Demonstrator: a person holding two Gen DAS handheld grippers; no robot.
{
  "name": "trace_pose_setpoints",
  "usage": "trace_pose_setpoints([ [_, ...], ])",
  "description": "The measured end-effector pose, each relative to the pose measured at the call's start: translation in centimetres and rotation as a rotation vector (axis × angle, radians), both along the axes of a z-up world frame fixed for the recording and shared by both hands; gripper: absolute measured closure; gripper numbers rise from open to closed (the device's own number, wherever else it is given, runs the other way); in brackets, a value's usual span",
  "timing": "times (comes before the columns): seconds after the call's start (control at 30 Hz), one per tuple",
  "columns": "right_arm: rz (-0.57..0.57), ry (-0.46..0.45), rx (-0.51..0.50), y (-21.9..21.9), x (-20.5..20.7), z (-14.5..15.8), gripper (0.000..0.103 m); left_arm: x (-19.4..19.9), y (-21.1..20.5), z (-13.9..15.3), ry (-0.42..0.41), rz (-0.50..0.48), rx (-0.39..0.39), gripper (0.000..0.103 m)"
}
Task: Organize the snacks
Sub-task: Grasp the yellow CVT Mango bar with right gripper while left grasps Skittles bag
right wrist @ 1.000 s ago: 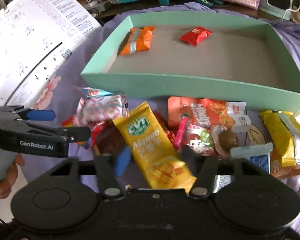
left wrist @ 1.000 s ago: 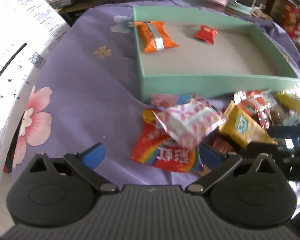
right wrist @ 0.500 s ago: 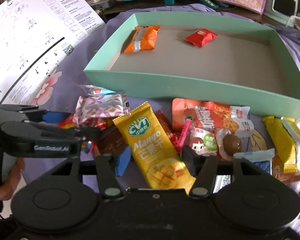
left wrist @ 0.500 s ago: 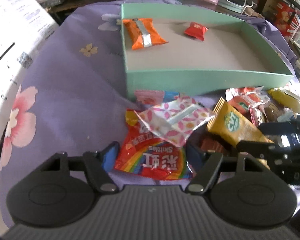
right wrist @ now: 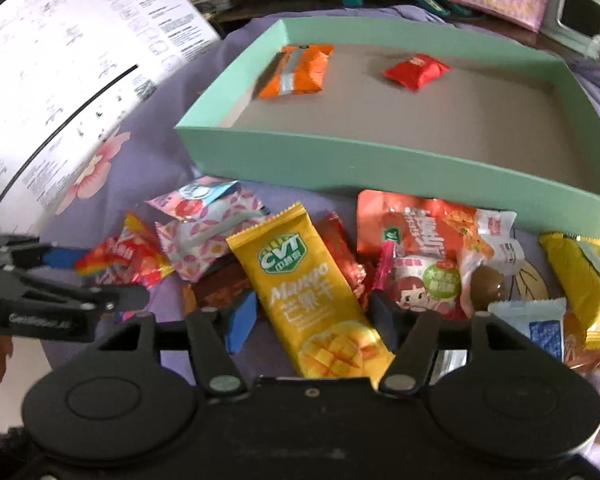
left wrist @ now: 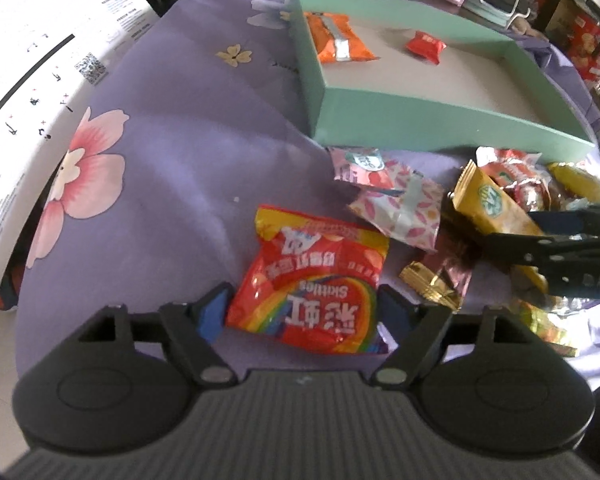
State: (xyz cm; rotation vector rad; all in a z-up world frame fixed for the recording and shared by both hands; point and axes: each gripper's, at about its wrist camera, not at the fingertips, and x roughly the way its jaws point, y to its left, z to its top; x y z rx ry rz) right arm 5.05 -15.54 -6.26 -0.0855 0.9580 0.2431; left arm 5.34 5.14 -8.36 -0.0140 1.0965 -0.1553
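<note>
Left wrist view: left gripper [left wrist: 304, 312] jaws opening, apart astride the Skittles bag [left wrist: 316, 284], its near end between the pads, untouched; right gripper [right wrist: 312, 312] jaws opening astride the mango bar [right wrist: 312, 288], long axis pointing ahead toward the green tray [right wrist: 380, 168].

Soft daylight, fisheye-warped edges, slight blur
</note>
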Motion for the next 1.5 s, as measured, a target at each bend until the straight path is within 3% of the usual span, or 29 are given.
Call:
trace_pose_setpoints([
  [0.13,0.045,0.005,-0.023,0.9,-0.8,0.0,0.043,0.4,-0.5,-0.3,-0.005,0.007,0.025,0.015],
  [0.3,0.039,0.005,-0.033,1.0,-0.9,-0.6,0.043,0.8,-0.9,-0.5,-0.018,0.001,0.046,0.014],
  [0.33,0.038,-0.001,-0.037,1.1,-0.9,-0.6,0.047,0.9,-1.0,-0.5,-0.023,-0.002,0.052,0.016],
  [0.37,0.039,-0.013,-0.049,1.2,-1.0,-0.5,0.052,0.8,-1.1,-0.4,-0.034,-0.006,0.056,0.027],
  [0.57,0.022,-0.052,-0.041,1.0,-1.5,0.7,0.07,0.6,-0.5,0.1,-0.034,0.021,0.025,0.034],
  [0.73,0.015,-0.041,-0.005,-0.2,-1.4,1.2,0.071,-0.2,-0.2,0.4,-0.025,0.021,0.019,0.034],
  [0.83,0.008,-0.041,-0.001,-0.5,-1.7,1.3,0.07,-0.5,-0.1,0.4,-0.021,0.025,0.02,0.034],
  [1.0,0.008,-0.054,-0.021,-0.2,-2.5,1.4,0.045,-0.7,0.1,0.3,-0.019,0.039,0.017,0.034],
  [1.1,0.047,-0.053,-0.047,0.6,-2.8,1.4,0.044,-0.8,0.2,0.3,-0.021,0.043,0.01,0.034],
  [1.17,0.087,-0.048,-0.081,1.5,-2.7,1.1,0.037,-0.9,0.4,0.3,-0.023,0.046,0.0,0.034],
  [1.33,0.246,-0.034,-0.19,4.0,-2.9,0.7,0.034,-1.1,1.4,0.3,-0.027,0.06,-0.025,0.033],
  [1.5,0.364,0.04,-0.235,4.8,-1.8,0.1,0.037,-1.2,2.2,0.2,-0.037,0.066,-0.046,0.033],
])
